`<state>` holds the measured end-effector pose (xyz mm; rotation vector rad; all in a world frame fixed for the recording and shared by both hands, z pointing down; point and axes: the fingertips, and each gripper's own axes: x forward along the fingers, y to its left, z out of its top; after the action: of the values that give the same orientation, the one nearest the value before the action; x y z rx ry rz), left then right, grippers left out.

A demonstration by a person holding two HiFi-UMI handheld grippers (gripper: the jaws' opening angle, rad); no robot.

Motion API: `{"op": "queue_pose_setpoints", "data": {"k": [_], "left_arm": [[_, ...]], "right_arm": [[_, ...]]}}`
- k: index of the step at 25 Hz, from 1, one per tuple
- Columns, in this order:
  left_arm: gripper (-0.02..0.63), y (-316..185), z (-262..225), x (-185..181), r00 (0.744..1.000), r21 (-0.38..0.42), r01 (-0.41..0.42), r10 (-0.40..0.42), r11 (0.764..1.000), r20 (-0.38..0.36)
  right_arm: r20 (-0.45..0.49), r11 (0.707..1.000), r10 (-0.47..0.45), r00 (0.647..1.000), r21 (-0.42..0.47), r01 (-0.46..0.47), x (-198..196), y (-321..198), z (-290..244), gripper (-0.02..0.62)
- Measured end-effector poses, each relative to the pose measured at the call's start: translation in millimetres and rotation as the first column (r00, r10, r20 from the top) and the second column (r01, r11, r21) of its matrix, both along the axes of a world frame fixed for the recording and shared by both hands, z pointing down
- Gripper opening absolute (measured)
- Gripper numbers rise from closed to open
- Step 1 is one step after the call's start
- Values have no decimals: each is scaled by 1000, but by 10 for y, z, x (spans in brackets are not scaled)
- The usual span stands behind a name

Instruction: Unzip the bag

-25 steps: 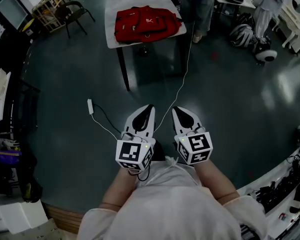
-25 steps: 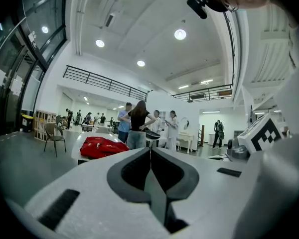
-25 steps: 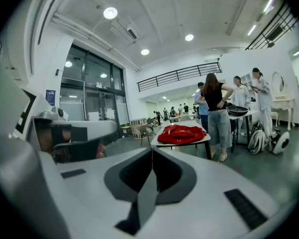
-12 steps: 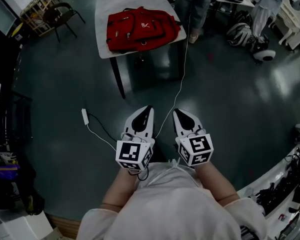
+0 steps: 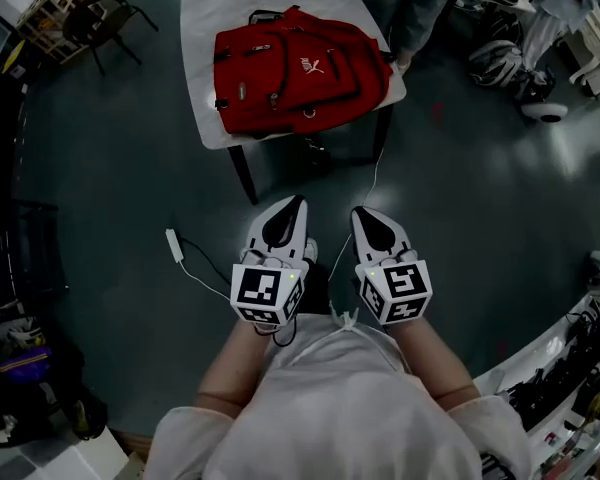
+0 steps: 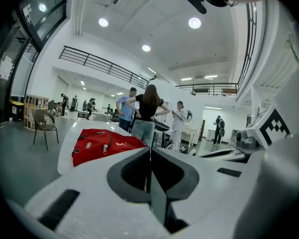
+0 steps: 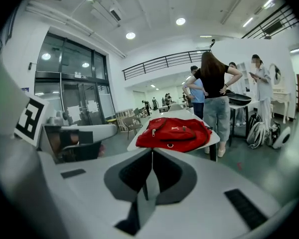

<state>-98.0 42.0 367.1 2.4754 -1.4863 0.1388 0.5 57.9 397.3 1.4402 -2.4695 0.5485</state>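
A red backpack [image 5: 298, 76] lies flat on a white table [image 5: 205, 8] ahead of me, its zips closed as far as I can see; the bag also shows in the left gripper view [image 6: 103, 142] and the right gripper view [image 7: 173, 132]. My left gripper [image 5: 300, 199] and right gripper [image 5: 357, 209] are held side by side close to my body, well short of the table. Both are shut with nothing between the jaws, tips pointing toward the bag.
A white cable with a plug [image 5: 175, 245] trails across the dark floor left of my grippers. A chair [image 5: 88, 26] stands far left of the table. People [image 7: 212, 99] stand beyond the table, with bags and gear [image 5: 510, 66] on the floor at the right.
The table and red backpack have come closer and lower in the head view as I walked toward them. Both grippers stay shut, held the same way.
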Motion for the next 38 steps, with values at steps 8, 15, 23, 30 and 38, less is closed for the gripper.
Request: {"op": "queue_pose_setpoints", "data": {"k": [8,15,23,30,38], "left_arm": [[21,-1053,429,-428,999,-76,-30,31,997,18],[21,-1523,736,-516,999,-141,-32,33,990,3],[22,-1744,1114,-470,1000,-230,-9,13,973,14],[23,-2051,1595,-559,995,-284,79,-60,956,78],[23,-2220,2201,-657,987,-369,125,-79,921,138]], "right_arm": [[-32,995,34,999,-89,-37,-350,-1061,347,29],[-53,986,21,998,-166,-29,-460,-1544,686,29],[-71,971,-40,997,-239,22,-472,-1797,1054,29],[-102,954,-158,982,-274,125,-570,-1989,1476,29],[-83,927,-241,967,-316,204,-761,-1984,2013,31]]}}
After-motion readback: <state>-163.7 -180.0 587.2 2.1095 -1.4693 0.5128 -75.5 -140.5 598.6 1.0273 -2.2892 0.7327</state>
